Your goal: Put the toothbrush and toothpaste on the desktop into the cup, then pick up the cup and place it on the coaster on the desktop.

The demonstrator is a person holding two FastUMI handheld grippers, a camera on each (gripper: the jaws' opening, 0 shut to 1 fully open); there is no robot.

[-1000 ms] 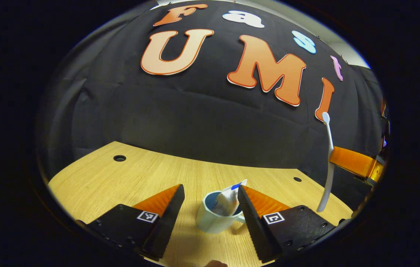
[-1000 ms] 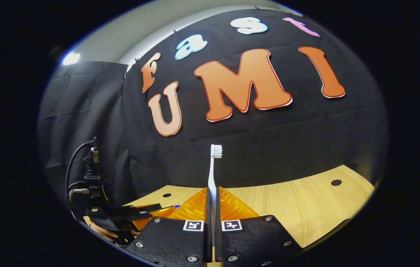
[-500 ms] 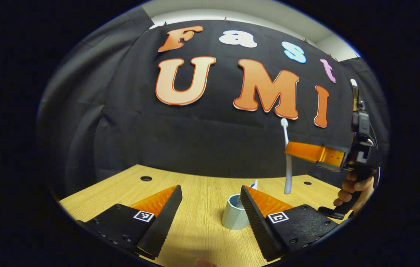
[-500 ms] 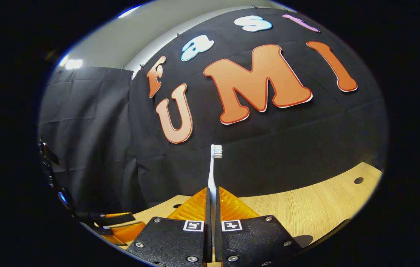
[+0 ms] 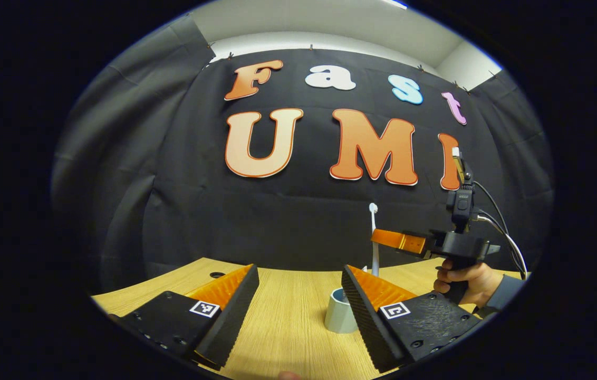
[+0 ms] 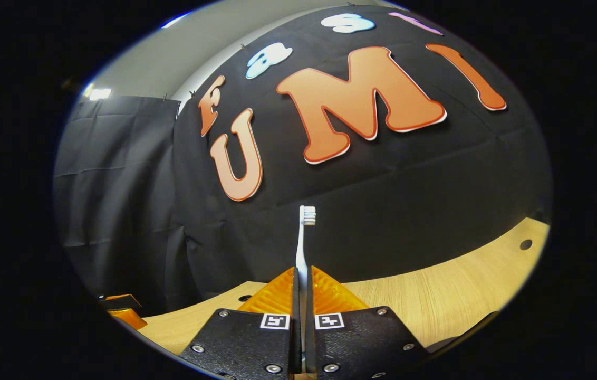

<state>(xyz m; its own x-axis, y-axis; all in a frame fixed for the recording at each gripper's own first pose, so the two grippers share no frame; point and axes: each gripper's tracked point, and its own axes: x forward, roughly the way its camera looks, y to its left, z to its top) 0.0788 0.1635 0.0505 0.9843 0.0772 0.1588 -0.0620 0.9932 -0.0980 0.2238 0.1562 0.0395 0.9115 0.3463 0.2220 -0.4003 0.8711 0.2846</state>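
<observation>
Toothbrush (image 6: 304,240): standing upright, bristle head on top, its white handle being clamped between the two fingers of the right gripper (image 6: 301,285); in the left gripper view the toothbrush (image 5: 374,240) is hanging just above and behind the cup.
Right gripper, far view (image 5: 383,238): being held level by a hand (image 5: 464,279) in a dark sleeve, above the desktop and to the right of the cup; cables are running up from its body.
Left gripper (image 5: 298,287): fingers standing wide apart, gripping nothing, hovering over the desktop.
Cup (image 5: 339,312): pale mug resting upright on the desktop, showing between the left gripper's fingers and partly hidden by the right-hand one.
Toothpaste (image 5: 364,269): only a small white tip is peeking up behind the finger at the cup; too hidden to say more.
Desktop (image 5: 288,327): light wood grain, with round cable holes near the back edge.
Writing: square coded markers are sitting on each finger mount; no readable brand on the task items.
</observation>
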